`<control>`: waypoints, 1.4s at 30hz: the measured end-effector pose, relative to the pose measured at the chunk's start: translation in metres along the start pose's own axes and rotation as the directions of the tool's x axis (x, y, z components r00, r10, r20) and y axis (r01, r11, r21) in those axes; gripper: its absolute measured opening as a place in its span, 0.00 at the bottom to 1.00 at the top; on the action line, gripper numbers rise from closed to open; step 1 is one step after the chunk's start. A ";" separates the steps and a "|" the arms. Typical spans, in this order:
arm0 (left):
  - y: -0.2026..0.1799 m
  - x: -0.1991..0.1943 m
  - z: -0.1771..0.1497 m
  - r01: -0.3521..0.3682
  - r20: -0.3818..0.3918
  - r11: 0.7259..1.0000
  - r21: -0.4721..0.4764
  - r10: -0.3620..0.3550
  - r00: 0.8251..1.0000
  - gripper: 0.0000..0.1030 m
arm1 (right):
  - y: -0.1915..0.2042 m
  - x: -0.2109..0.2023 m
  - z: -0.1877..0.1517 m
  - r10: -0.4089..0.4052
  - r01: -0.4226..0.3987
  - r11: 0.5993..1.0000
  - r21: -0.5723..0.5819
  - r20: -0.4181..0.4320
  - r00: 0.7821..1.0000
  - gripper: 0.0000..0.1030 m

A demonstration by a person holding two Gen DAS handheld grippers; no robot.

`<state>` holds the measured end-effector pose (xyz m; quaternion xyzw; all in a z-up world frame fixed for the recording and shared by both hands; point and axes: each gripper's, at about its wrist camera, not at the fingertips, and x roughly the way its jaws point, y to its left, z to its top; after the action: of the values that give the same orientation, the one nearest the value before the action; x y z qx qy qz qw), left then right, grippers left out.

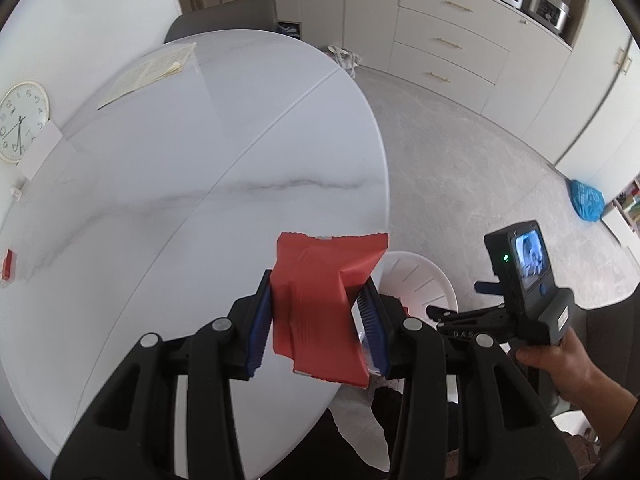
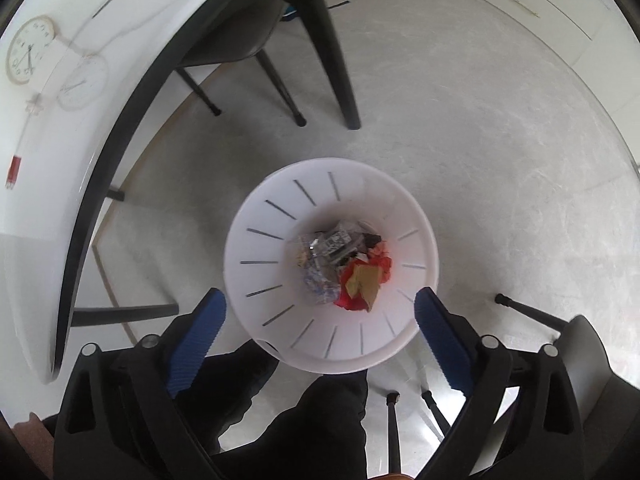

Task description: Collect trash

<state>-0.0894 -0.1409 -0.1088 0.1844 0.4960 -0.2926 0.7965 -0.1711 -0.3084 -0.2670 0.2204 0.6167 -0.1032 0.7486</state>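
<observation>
While the right gripper [image 2: 320, 320] gapes empty over the bin [image 2: 416, 240], the left gripper [image 1: 318, 320] pinches a red wrapper [image 1: 320, 304] just beside it.

The bench [image 1: 160, 208] looks like glossy white marble with grey veins. The red wrapper [image 1: 320, 300] is thin, creased, matt foil. The tool pads [image 2: 442, 338] are ribbed blue rubber. The bin [image 2: 264, 256] is smooth white plastic; the floor [image 2: 500, 160] is mottled grey stone.

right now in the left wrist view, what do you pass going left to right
clock → red wrapper in the left tongs → white bin → right tongs' screen → blue bag
</observation>
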 end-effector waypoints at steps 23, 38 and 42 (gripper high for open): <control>-0.154 0.130 -0.034 0.201 -0.214 0.944 0.261 -0.146 0.966 0.46 | -0.115 -0.041 -0.042 -0.055 0.058 0.986 0.156 -0.027 0.998 0.96; -0.183 0.177 -0.064 0.199 -0.321 0.948 0.250 -0.113 0.940 0.83 | -0.146 -0.044 -0.041 -0.057 0.062 0.989 0.137 -0.045 0.997 0.96; -0.173 0.137 -0.039 0.176 -0.215 0.965 0.192 -0.133 0.967 0.89 | -0.144 -0.054 -0.037 -0.068 0.067 0.989 0.133 0.006 0.998 0.96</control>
<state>-0.1824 -0.2882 -0.2497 0.2565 0.5529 -0.3848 0.6932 -0.2769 -0.4244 -0.2493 0.2481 0.6116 -0.1705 0.7316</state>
